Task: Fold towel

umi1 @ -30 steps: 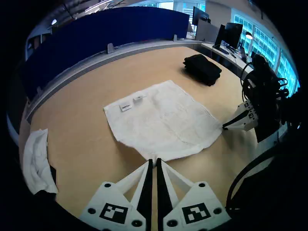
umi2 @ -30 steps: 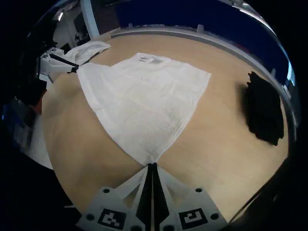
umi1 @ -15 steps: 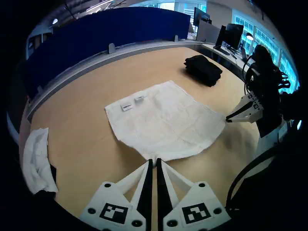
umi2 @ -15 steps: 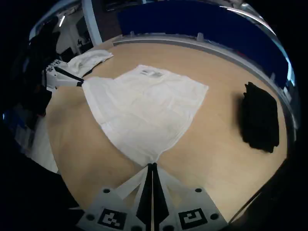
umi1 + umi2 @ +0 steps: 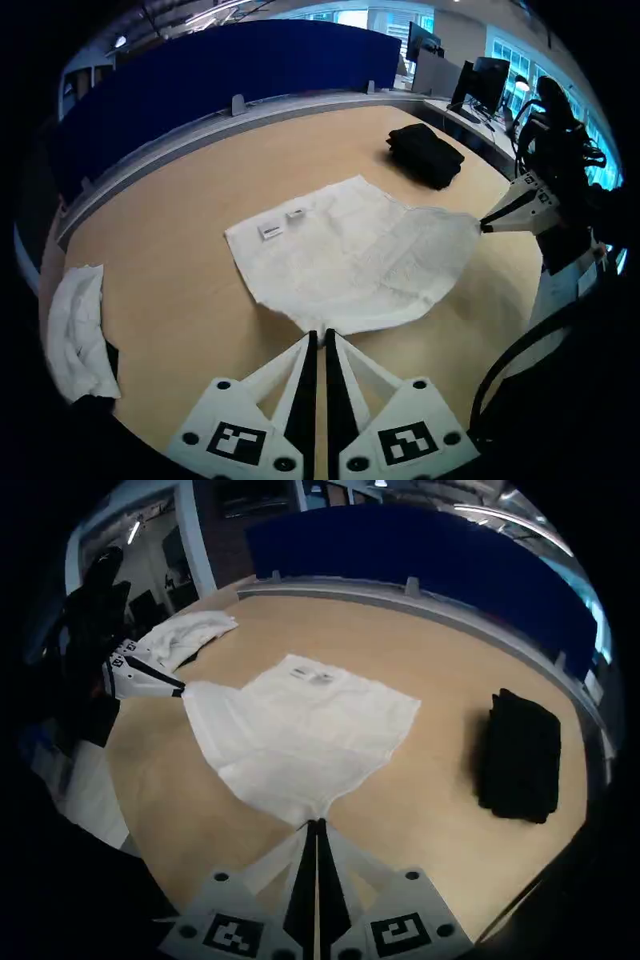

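Wooden table (image 5: 160,256) holds a white towel (image 5: 352,256), tags (image 5: 272,233) too tiny to read; left gripper (image 5: 318,334) and right gripper (image 5: 318,822) each pinch a corner.

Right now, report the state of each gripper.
Left gripper: closed, pinching a corner of the white towel.
Right gripper: closed, pinching another corner of the towel.

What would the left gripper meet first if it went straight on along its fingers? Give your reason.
The white towel. The left gripper is shut on its near corner, and the cloth spreads across the wooden table directly ahead. Whether it would push the cloth or skim over it is unclear.
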